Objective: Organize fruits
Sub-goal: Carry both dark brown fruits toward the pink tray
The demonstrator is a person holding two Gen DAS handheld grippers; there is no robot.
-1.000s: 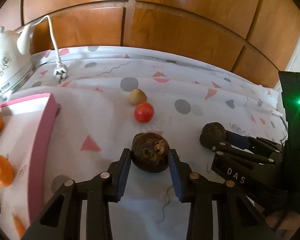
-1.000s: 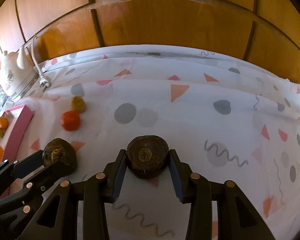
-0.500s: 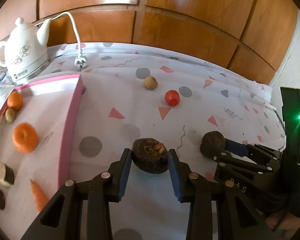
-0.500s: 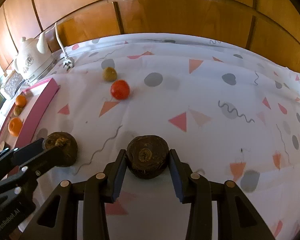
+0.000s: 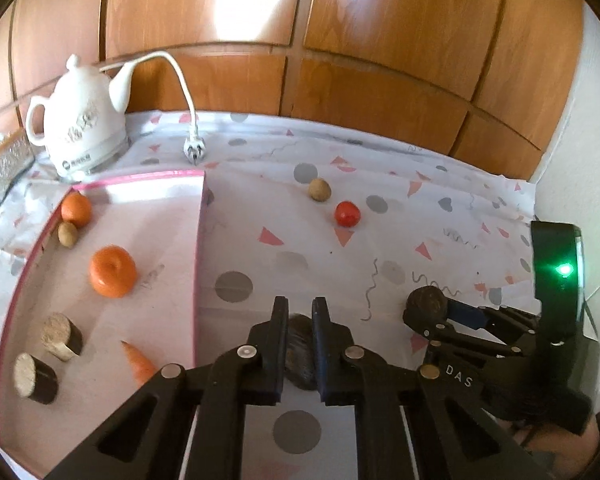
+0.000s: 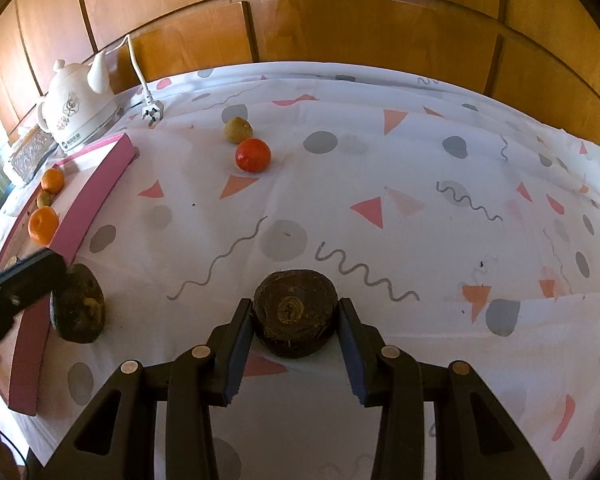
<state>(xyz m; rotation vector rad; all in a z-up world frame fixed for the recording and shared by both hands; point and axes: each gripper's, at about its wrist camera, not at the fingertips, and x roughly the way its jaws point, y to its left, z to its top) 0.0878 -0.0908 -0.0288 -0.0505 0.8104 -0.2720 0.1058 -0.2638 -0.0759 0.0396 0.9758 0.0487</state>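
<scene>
My left gripper (image 5: 300, 312) is shut, its fingers (image 5: 278, 340) almost touching, just right of the pink-rimmed tray (image 5: 199, 264). A dark brown round fruit (image 5: 300, 356) shows through the narrow gap and beneath them, no longer spanning the pads. In the right wrist view this fruit (image 6: 78, 308) sits tilted under the left fingertip (image 6: 40, 270) beside the tray rim (image 6: 92, 208). My right gripper (image 6: 296, 314) is shut on a second dark round fruit (image 6: 296, 312), above the patterned cloth. A red tomato (image 6: 253, 155) and a small tan fruit (image 6: 238, 130) lie farther back.
The tray holds two oranges (image 5: 113, 271), a small brown fruit (image 5: 67, 234), a carrot (image 5: 138, 362) and two cut dark pieces (image 5: 62, 336). A white kettle (image 5: 80, 128), its plug (image 5: 194, 152) and a tissue box (image 5: 4, 164) stand behind. Wooden panels back the table.
Both grippers moved left toward the tray. The left jaws closed almost fully and the dark fruit slipped from between the pads to beneath them. The right grip is unchanged.
</scene>
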